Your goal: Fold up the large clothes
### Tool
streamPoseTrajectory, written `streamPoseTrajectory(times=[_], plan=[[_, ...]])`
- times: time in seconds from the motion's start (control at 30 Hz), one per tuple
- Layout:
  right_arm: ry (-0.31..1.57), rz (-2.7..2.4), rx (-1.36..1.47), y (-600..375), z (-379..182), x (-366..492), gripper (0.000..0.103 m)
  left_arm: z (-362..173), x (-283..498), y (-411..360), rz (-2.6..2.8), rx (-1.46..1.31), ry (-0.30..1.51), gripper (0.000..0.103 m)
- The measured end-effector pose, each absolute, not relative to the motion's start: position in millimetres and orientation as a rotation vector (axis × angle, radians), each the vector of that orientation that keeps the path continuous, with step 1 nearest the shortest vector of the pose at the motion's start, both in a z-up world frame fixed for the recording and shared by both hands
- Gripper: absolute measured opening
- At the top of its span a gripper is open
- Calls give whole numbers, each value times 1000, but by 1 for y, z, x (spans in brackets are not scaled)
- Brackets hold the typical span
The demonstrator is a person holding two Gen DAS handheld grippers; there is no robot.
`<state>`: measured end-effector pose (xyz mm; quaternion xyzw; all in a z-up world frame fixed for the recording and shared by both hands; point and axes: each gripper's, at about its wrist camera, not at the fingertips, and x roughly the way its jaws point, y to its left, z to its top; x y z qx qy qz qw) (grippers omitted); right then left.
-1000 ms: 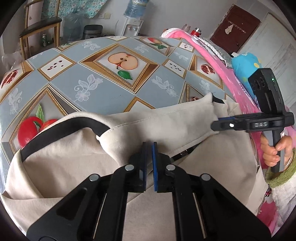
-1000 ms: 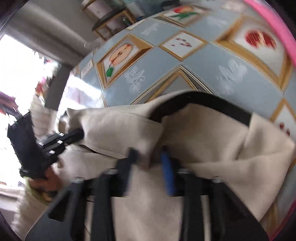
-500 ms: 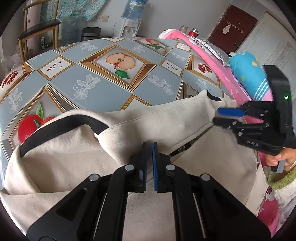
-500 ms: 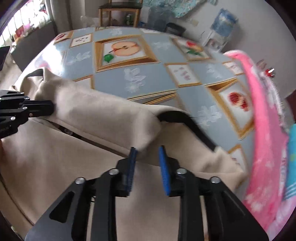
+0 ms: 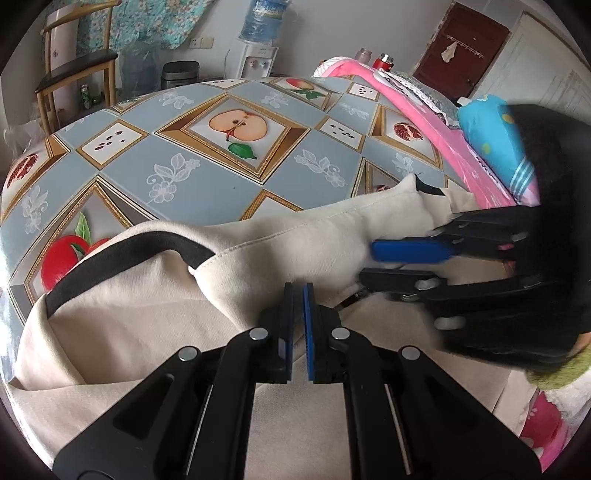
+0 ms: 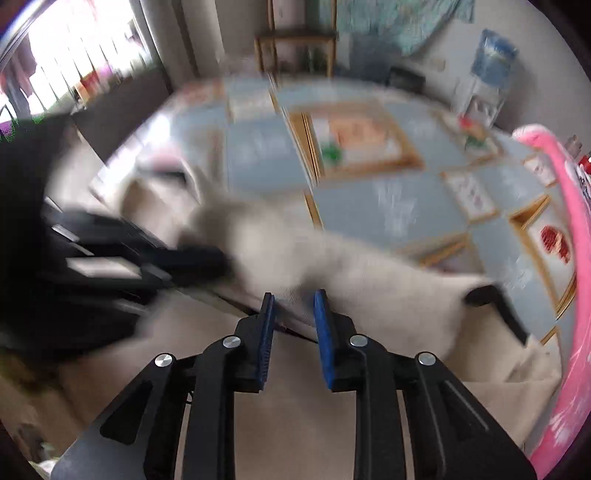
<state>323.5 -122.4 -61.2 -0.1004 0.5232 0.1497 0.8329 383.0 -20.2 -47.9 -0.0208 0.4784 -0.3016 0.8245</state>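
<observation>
Desk (image 5: 207, 173) under fruit-print oilcloth carries a beige garment (image 5: 155, 295); water dispenser (image 5: 258, 55) behind. Left claw (image 5: 298, 291) pinches its fold; right claw (image 6: 294, 302) closing, fabric between. No legible writing.

Nothing here gives me a word or a number I can read. The water bottle (image 5: 266, 14) on the dispenser by the far wall has a label, but it's far too small and blurred from my left-side view. My right-side view is smeared all over, so no lettering comes through there either.
</observation>
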Motion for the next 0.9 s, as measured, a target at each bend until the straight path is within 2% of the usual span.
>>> streamPoseTrajectory(times=[0.47, 0.6, 0.73, 0.9], plan=[[1153, 350, -208, -129, -64, 328, 22, -32, 380, -14, -595, 35, 959, 7], [1149, 357, -193, -131, -65, 329, 22, -45, 389, -3, -519, 8, 1009, 6], [1148, 366, -187, -133, -63, 329, 22, -46, 383, -5, -509, 60, 986, 6], [1106, 283, -115, -172, -43, 325, 22, -46, 383, -4, -515, 51, 986, 6]])
